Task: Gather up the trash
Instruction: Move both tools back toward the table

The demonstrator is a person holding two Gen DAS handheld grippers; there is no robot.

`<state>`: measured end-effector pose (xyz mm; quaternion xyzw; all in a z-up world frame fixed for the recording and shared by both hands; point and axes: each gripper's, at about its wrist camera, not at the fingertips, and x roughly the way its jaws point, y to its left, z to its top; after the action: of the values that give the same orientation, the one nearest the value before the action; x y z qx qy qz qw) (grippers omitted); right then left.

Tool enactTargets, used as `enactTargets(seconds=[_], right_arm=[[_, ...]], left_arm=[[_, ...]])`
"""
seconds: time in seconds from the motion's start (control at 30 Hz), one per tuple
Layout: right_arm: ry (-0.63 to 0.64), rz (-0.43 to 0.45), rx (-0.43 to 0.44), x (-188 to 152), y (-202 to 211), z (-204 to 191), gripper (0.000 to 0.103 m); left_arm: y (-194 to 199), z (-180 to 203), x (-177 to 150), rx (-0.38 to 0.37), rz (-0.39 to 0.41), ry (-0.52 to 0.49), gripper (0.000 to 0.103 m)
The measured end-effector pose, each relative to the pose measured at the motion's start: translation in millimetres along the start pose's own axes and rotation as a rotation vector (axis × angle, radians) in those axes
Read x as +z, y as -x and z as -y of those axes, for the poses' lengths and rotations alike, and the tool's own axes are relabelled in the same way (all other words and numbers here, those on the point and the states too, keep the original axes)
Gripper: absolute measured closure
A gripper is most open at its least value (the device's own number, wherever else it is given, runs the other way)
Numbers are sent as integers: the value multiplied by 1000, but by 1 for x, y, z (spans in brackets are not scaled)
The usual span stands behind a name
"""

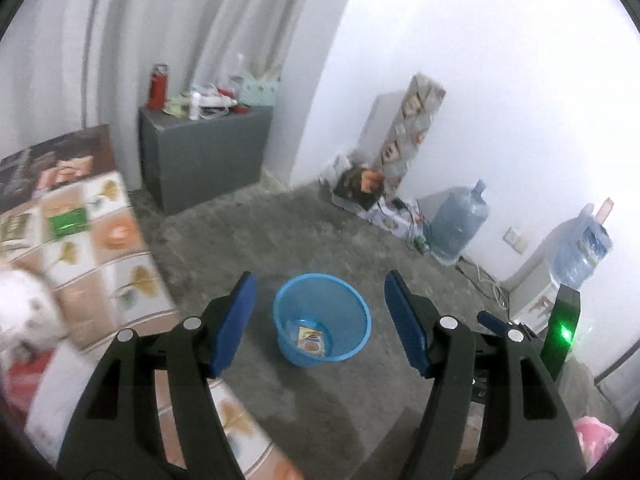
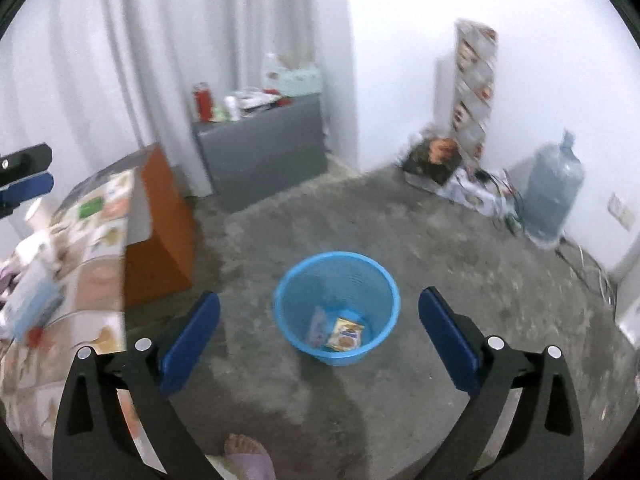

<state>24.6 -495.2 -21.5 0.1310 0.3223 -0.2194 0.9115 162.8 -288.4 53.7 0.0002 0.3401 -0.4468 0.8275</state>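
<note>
Both of your grippers hang over a bare grey floor with a blue wastebasket (image 1: 322, 320) framed between their fingers. Your left gripper (image 1: 320, 320) stands released, its blue pads apart with nothing between them; your right gripper (image 2: 320, 336) is spread wider still, also empty.

Only the right wrist view shows two pieces of trash in the basket: a yellow snack packet (image 2: 345, 334) and, just beside it, a pale clear wrapper (image 2: 318, 326). The left wrist view shows only the packet (image 1: 310, 338). The right view alone catches a bare foot (image 2: 246, 454) at the bottom edge and the orange side panel (image 2: 160, 236) of the table. The left view alone shows a second water jug (image 1: 584, 250) on a white dispenser at the right, and a pink bag (image 1: 594, 436) near the lower right rim.

The patterned tablecloth (image 1: 96, 248) runs out of frame at the left in both views, and the white and red things on it are too blurred to name. A green packet (image 1: 66, 220) lies on it, well apart from the basket.

The floor around the basket lies open on every side; the grey cabinet (image 2: 264, 148), the tall patterned panel (image 2: 474, 92) and a water jug (image 2: 554, 192) stand back along the walls.
</note>
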Motion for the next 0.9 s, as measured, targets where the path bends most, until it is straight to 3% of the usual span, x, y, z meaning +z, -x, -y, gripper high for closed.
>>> enactTargets(seconds=[0.2, 0.43, 0.6, 0.7, 0.9], right_arm=[[66, -15, 127, 3, 36, -64, 6], [4, -49, 321, 8, 59, -121, 6], [16, -74, 405, 11, 70, -159, 6], [27, -103, 459, 13, 75, -182, 6], [90, -154, 516, 15, 73, -229, 6]], left_arm=[[91, -39, -28, 91, 110, 53, 33], [175, -84, -70, 192, 166, 118, 33], [230, -123, -92, 250, 222, 185, 33], [259, -155, -102, 285, 253, 254, 33], [308, -246, -111, 440, 265, 339, 28]])
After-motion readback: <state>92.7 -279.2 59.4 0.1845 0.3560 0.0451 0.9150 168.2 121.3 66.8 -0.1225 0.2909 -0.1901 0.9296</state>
